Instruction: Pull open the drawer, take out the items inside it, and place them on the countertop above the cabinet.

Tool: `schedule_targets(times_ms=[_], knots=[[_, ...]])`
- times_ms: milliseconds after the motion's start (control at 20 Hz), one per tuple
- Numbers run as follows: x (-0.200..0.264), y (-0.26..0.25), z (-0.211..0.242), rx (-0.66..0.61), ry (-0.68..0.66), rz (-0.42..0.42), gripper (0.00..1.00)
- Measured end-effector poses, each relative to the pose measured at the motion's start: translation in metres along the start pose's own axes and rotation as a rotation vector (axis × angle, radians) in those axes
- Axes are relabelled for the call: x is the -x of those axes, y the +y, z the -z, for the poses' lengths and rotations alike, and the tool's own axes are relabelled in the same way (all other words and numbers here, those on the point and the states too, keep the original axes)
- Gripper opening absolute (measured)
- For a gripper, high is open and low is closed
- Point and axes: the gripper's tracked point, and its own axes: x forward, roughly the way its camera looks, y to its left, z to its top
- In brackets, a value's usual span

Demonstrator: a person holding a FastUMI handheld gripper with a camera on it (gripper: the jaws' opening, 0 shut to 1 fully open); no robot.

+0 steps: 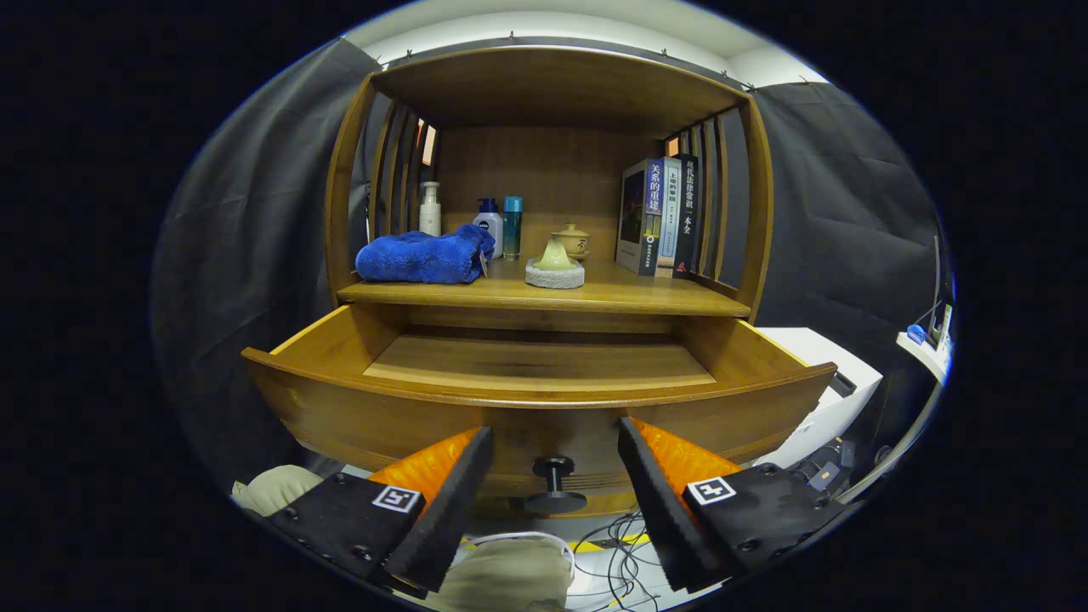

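We see the wooden drawer (pixel 544 374) pulled out, long axis crosswise, front toward us. Its knob (pixel 554 486) sits between our gripper (pixel 554 442) fingers, spread apart.

My gripper (pixel 554 442) stood with its fingers spread wide, their ribbed, rubbery faces turned inward and matt foam-like pads lining the inner edges, either side of the dark, smooth, slightly shiny round drawer knob (pixel 553 484). The brown pulled-out drawer (pixel 357 408) and the brown cabinet countertop (pixel 620 293) were of satin-varnished wood with visible grain. On the countertop, the blue folded towel (pixel 421 257) looked soft and fluffy, the white plastic pump bottle (pixel 430 209) smooth, and the upright books (pixel 659 217) had glossy paper covers.
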Motion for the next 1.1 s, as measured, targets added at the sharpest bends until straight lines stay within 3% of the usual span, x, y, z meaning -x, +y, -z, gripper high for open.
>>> schedule_targets(times_ms=[1100], knots=[[-0.104, 0.003, -0.038, -0.009, 0.023, 0.002, 0.98]])
